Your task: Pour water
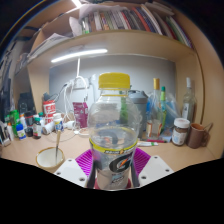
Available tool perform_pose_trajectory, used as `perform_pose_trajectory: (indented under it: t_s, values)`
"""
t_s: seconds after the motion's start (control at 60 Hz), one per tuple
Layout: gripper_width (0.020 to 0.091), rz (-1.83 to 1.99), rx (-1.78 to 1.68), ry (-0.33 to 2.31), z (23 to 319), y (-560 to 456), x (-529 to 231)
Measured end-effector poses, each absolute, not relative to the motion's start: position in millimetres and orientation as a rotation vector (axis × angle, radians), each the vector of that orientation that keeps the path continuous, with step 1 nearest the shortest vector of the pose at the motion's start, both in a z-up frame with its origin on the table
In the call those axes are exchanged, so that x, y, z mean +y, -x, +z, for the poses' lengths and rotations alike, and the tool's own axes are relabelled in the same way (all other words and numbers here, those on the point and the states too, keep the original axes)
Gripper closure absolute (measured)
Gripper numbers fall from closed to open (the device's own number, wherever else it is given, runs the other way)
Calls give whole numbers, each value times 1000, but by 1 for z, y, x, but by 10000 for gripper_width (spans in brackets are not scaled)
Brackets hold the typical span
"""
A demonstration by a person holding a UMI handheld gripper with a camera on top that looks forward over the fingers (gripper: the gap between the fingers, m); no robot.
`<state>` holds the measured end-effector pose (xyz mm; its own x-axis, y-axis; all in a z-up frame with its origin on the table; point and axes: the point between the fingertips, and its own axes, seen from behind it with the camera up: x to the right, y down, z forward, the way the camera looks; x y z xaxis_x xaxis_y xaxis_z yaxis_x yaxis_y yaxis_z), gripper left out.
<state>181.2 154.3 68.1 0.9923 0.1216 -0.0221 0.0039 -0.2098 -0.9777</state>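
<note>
A clear plastic bottle (112, 125) with a yellow cap and a Gatorade label stands upright between my fingers, filling the middle of the gripper view. My gripper (112, 168) is shut on the bottle, the magenta pads (84, 163) pressing its lower body from both sides. The bottle looks lifted above the wooden desk (60, 160). Left of it and beyond the fingers, a clear glass (51, 157) sits on the desk. The bottle's base is hidden below my fingers.
Many small bottles and jars (30, 125) crowd the back of the desk at left. More bottles and a jar (180, 130) stand at right. A lit shelf with books (110, 25) runs overhead. A white appliance (78, 100) sits behind the bottle.
</note>
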Motion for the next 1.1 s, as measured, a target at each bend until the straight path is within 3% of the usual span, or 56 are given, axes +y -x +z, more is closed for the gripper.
perform_pose_trajectory:
  t_s: [0.333,0.417,0.533,0.7,1.1]
  values:
    - [554,98,-138,1745,69,-178,155]
    - [463,109,-156,1803,63,-177,152]
    - [252,165,-143,1899,54,-178,136]
    - [261,145,-92,1946,73,-195,99]
    - [264,12,-62,2001,162,-180,-66]
